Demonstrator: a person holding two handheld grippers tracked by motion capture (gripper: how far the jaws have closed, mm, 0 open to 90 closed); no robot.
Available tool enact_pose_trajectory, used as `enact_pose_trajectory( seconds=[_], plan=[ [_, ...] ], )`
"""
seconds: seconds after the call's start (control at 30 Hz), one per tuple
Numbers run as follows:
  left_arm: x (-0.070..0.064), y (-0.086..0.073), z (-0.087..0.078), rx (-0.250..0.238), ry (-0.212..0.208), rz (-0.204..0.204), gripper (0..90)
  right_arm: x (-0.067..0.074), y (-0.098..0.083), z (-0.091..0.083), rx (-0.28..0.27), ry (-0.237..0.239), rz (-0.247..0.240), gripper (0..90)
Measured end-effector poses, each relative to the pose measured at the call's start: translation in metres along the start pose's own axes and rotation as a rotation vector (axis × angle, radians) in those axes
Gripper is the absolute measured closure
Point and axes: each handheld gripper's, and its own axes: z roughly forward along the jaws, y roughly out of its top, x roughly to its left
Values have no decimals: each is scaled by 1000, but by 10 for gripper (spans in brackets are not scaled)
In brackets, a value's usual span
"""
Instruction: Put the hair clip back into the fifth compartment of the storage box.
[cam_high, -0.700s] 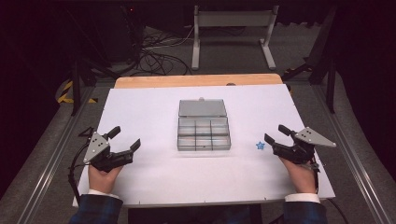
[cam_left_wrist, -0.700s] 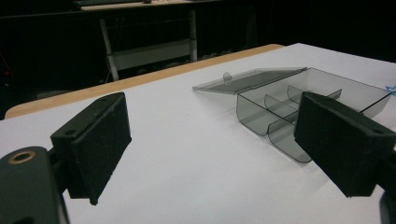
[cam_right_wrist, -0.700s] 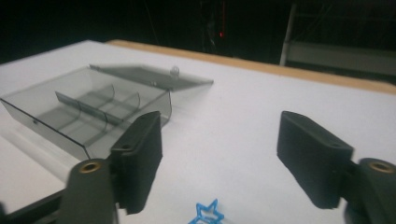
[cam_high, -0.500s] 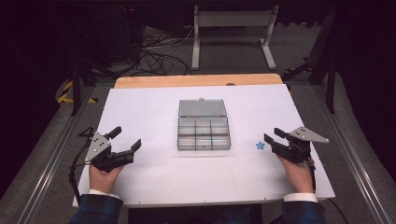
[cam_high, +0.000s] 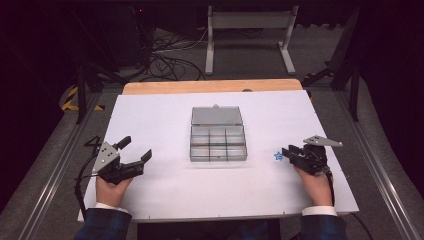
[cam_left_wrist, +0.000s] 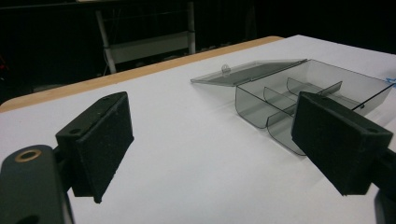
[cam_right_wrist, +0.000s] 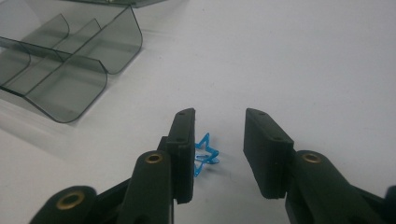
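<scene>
A small blue star-shaped clip (cam_right_wrist: 204, 156) lies flat on the white table, to the right of a clear smoke-grey compartment box (cam_high: 218, 145) with its lid (cam_high: 216, 116) folded back. My right gripper (cam_right_wrist: 219, 144) is low over the table with the star between its jaws. The left pad stands right beside the star and the right pad is well apart from it, so the gripper is open. In the high view the star (cam_high: 278, 156) sits just off the right gripper's (cam_high: 286, 154) tips. My left gripper (cam_high: 137, 148) rests at the table's left, open wide and holding nothing.
The box (cam_left_wrist: 299, 93) has several compartments that look bare. The white table top (cam_high: 160, 115) ends in a wooden strip at the far edge. Beyond it are a metal stand (cam_high: 248, 30) and cables on a dark floor.
My right gripper has dipped and slid slightly left, bringing its jaws around the blue star, and they look narrower than before. The left gripper has stayed put.
</scene>
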Motion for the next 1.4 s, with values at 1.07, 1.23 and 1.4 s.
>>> enact_pose_trajectory(
  seconds=[1.07, 1.23, 1.4],
  plan=[
    [-3, -1, 3, 21, 15, 21, 139, 0, -4, 21, 119, 30, 13, 809],
    [-3, -1, 4, 23, 13, 23, 139, 3, -3, 21, 115, 37, -4, 822],
    [-3, -1, 4, 23, 11, 25, 139, 7, -2, 20, 99, 53, -11, 854]
  ],
)
